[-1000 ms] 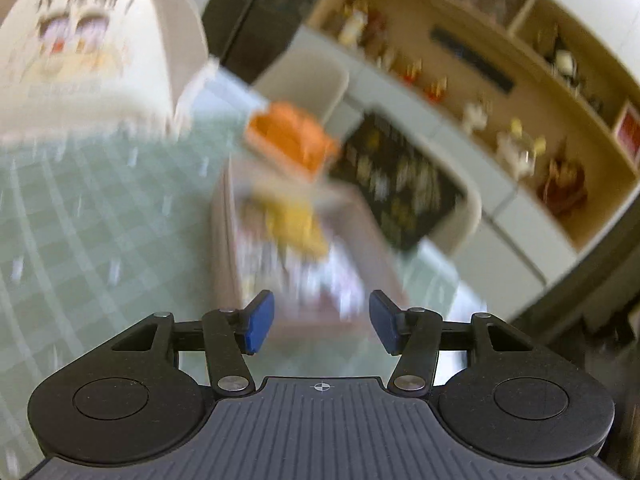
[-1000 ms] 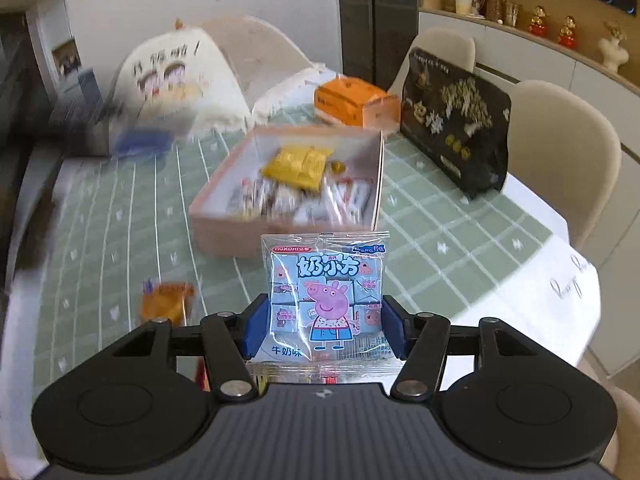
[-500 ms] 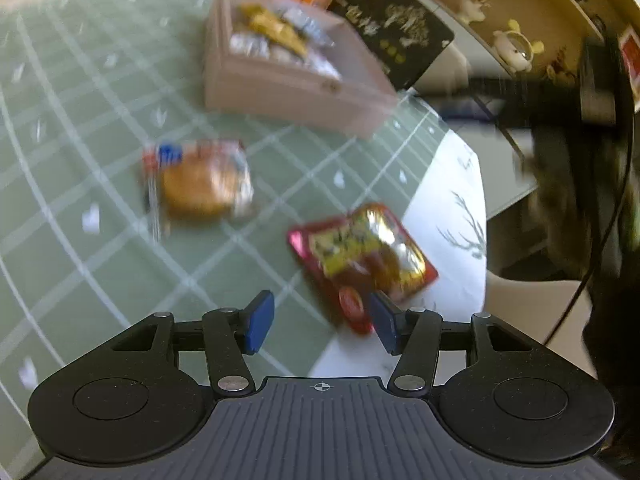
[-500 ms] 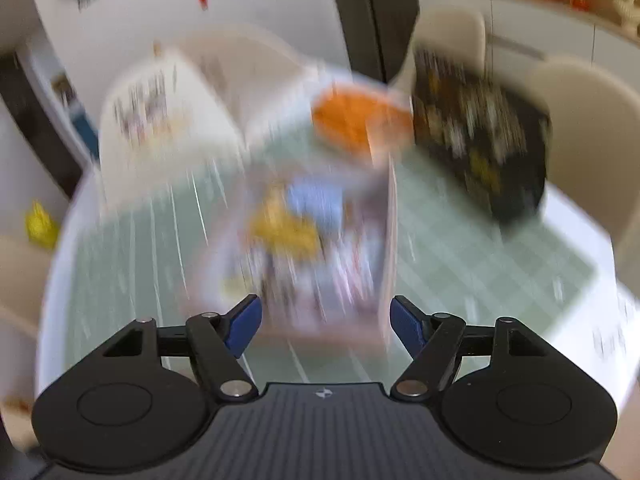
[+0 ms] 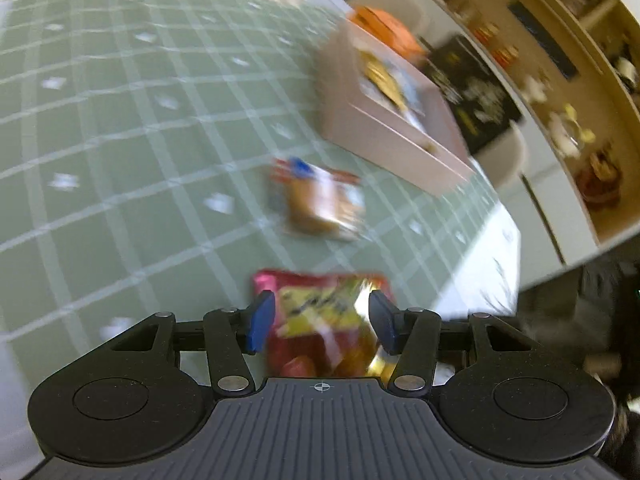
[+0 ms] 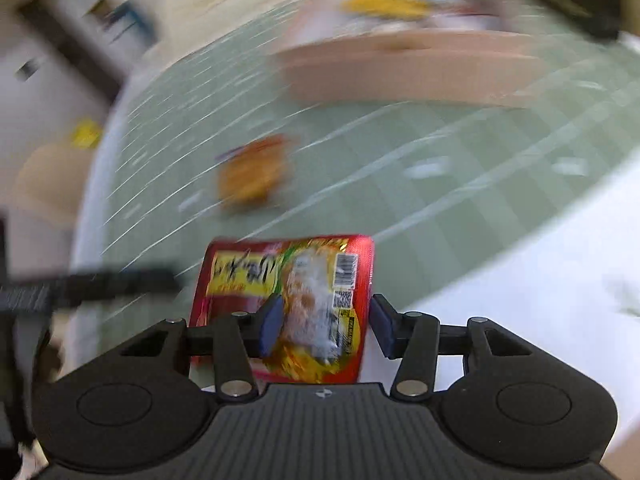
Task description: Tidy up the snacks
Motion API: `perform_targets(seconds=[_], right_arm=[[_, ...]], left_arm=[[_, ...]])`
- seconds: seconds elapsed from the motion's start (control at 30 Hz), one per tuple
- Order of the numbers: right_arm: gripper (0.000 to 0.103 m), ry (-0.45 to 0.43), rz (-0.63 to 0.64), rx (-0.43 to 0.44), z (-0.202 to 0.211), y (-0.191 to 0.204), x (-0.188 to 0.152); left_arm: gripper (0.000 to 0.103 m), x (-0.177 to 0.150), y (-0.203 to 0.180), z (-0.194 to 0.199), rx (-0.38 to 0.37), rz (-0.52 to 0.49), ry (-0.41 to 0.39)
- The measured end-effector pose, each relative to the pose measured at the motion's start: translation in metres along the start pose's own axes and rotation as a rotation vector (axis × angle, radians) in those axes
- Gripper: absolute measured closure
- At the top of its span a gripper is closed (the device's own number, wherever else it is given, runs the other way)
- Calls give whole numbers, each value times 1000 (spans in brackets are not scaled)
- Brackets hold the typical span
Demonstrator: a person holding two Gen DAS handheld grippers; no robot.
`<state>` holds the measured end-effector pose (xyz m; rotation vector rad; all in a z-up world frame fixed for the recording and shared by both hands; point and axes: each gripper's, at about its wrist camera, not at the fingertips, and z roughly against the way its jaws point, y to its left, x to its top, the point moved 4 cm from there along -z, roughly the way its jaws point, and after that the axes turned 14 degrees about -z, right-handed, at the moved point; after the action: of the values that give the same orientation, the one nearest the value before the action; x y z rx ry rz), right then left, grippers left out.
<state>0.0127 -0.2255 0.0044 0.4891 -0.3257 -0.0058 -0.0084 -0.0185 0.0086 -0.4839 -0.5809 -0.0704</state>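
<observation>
A red and yellow snack packet point(image 5: 324, 316) lies on the green checked tablecloth, between the open fingers of my left gripper point(image 5: 322, 322). The same packet point(image 6: 296, 300) lies between the open fingers of my right gripper point(image 6: 324, 324); neither gripper is closed on it. An orange-brown snack packet point(image 5: 320, 204) lies further out on the cloth and also shows in the right wrist view point(image 6: 252, 176). The pink box point(image 5: 384, 136) holding several snacks stands beyond it, also in the right wrist view point(image 6: 404, 68). Both views are blurred.
An orange box point(image 5: 384, 28) and a black bag point(image 5: 476, 100) stand behind the pink box. The white table edge point(image 6: 540, 280) lies close at the right. A shelf wall with ornaments point(image 5: 568, 64) stands past the table.
My right gripper let go of the blue Peppa Pig packet over the box, then swung down to the red packet. My left gripper moved from the box down to the red packet too.
</observation>
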Motion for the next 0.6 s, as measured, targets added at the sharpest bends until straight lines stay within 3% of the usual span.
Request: perform_targets(seconds=[0.1, 0.2, 0.27, 0.3, 0.37, 0.47, 0.6], right_arm=[[55, 74, 125, 109, -14, 48, -12], [48, -1, 253, 101, -7, 78, -3], [24, -105, 347, 21, -3, 90, 10], [22, -159, 389, -20, -4, 93, 19], [21, -201, 438, -76, -15, 95, 39], [21, -152, 442, -166, -50, 92, 64], [30, -147, 395, -146, -60, 85, 67]], left_arm=[[46, -4, 19, 24, 103, 28, -19], [46, -10, 29, 45, 143, 62, -4], [46, -17, 30, 49, 108, 93, 45], [46, -22, 29, 49, 81, 107, 77], [46, -31, 22, 45, 12, 135, 143], [47, -42, 15, 37, -59, 152, 200], [49, -45, 16, 24, -32, 171, 199]])
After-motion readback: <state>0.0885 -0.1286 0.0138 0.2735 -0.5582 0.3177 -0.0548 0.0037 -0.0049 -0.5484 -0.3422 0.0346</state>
